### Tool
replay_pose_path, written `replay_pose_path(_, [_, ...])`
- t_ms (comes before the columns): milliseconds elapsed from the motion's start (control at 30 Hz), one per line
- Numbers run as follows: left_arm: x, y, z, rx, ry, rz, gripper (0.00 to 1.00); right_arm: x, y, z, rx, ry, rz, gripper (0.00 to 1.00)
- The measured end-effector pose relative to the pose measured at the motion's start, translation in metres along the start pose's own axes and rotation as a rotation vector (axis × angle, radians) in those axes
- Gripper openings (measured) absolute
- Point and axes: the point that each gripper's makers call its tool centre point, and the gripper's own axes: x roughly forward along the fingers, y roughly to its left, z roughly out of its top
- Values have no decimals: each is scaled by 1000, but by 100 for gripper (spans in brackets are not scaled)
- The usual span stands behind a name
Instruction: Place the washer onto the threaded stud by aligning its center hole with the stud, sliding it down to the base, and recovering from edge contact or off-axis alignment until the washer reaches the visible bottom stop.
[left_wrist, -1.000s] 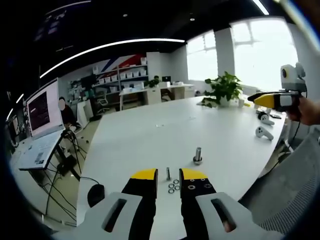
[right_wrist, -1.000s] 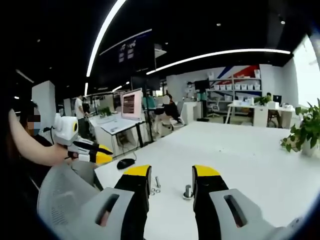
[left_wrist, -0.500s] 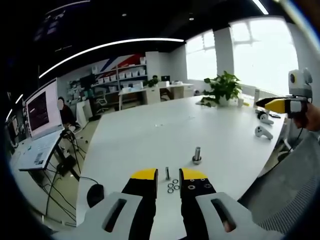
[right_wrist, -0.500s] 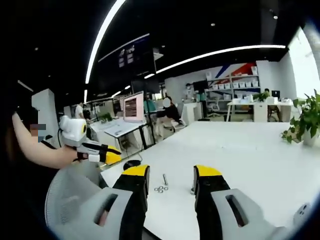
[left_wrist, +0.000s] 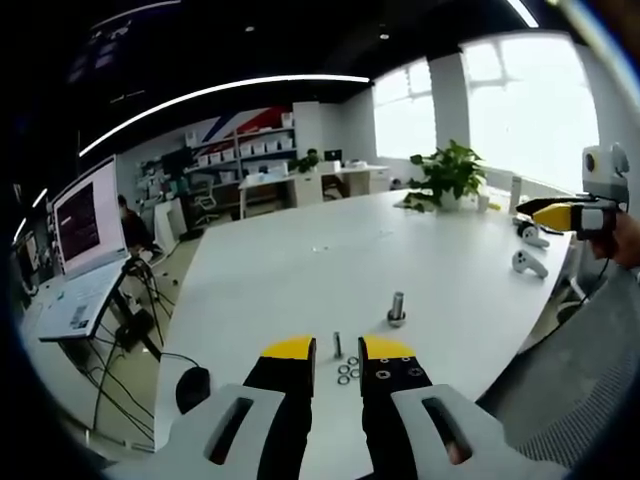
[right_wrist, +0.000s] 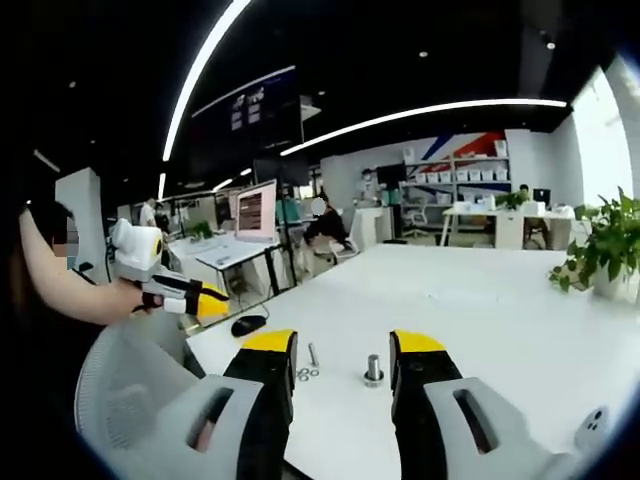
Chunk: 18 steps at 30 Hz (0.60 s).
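A short threaded stud (left_wrist: 397, 308) stands upright on the white table (left_wrist: 300, 270), a little ahead and to the right of my left gripper (left_wrist: 337, 350). That gripper is open by a narrow gap with nothing in it. Several small washers (left_wrist: 347, 372) lie flat just past its tips, beside a thin upright bolt (left_wrist: 337, 345). In the right gripper view the stud (right_wrist: 373, 370) shows between the wide-open jaws of my right gripper (right_wrist: 343, 345), with the washers (right_wrist: 303, 374) and thin bolt (right_wrist: 312, 354) to its left. Both grippers are held above the table's near edge, clear of the parts.
Two white controllers (left_wrist: 528, 262) and a potted plant (left_wrist: 447, 175) sit at the table's far right. A black mouse (right_wrist: 248, 325) lies near the edge. A laptop (left_wrist: 85, 225) stands on a side stand. A grey mesh chair back (right_wrist: 120, 400) is close by.
The right gripper's view has swung, so the stud now sits between its jaws rather than behind the right one. The left gripper's view has hardly shifted. The parts on the table have not moved.
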Motion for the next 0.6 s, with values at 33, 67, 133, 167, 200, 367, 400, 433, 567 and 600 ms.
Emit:
replay_pose_path(33, [0,0,-1,4,4,0,15,-1,-1,1,-1,-3,-6,39])
replay_pose_path(67, [0,0,-1,2,7,0,15,-2,-2,1,5,-5,-9,39])
replay_pose_path(133, [0,0,-2,2,8,0,15,-2,-2,-1,17,0,-10,39])
replay_pose_path(167, [1,0,-2,4,11,-1,15,-3,-2,-4,5,17,-12,39])
replay_pose_path(200, [1,0,-4,3,17,-2,15,-6,-3,-4,2,18,-21,39])
replay_pose_path(367, [2,-2,-6,6,31,-7,15,-9,-8,-7,11,1,-47,40])
replay_pose_path(400, [3,-3,-7,10,35,-11,15,-7,-8,-8,7,3,-47,40])
replay_pose_path(433, [4,-4,-7,12,38,-13,15,-6,-7,-8,1,9,-46,40])
replay_pose_path(567, [4,-5,-10,15,53,-17,15,-11,-6,-5,-25,-15,-57,41])
replay_pose_path(600, [4,-6,-11,17,59,-17,15,-11,-8,-6,-23,-16,-63,42])
